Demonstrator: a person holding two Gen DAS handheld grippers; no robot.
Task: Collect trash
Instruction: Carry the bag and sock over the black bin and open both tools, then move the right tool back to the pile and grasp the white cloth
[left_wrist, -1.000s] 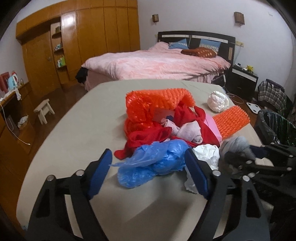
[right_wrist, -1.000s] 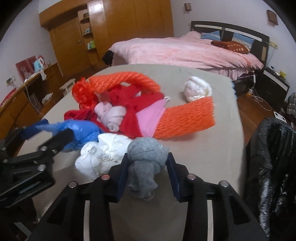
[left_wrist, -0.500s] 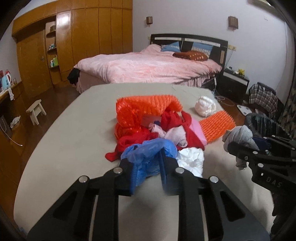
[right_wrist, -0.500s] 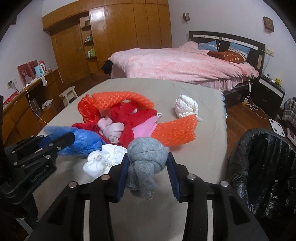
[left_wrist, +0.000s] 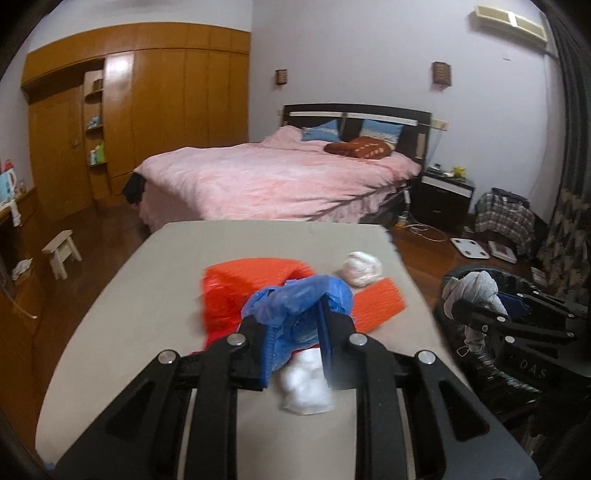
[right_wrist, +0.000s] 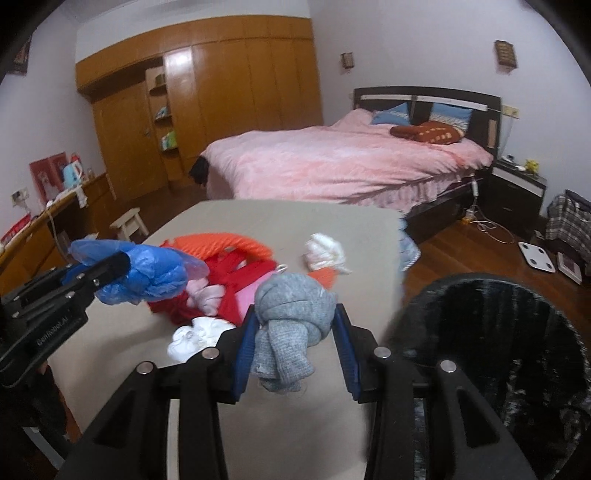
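We have two pieces of trash in hand. The blue plastic bag (left_wrist: 299, 306) sits at the centre of the left wrist view, bunched between the pads of our left gripper (left_wrist: 295, 347), whose jaws are clamped tight on it; in the right wrist view it hangs at middle left, clear of the table (right_wrist: 280, 218). The knotted grey cloth (right_wrist: 291, 321) fills the lower centre of that view, pinched between the blue pads of our right gripper (right_wrist: 295, 350), its tail dangling below them.

Behind both, mid-frame, the remaining pile lies on the table: orange mesh (right_wrist: 229, 243), red cloth (right_wrist: 236, 280), a white crumpled wad (right_wrist: 195, 336) and a white ball (right_wrist: 325, 254) farther back.

The black-lined bin (right_wrist: 491, 332) gapes at lower right, just beside the table edge.

We judge this the carry step: both loads lifted, neither dropped yet. Next we need to swing each gripper over the bin's mouth and release there, minding the bag's loose folds and the cloth's tail.
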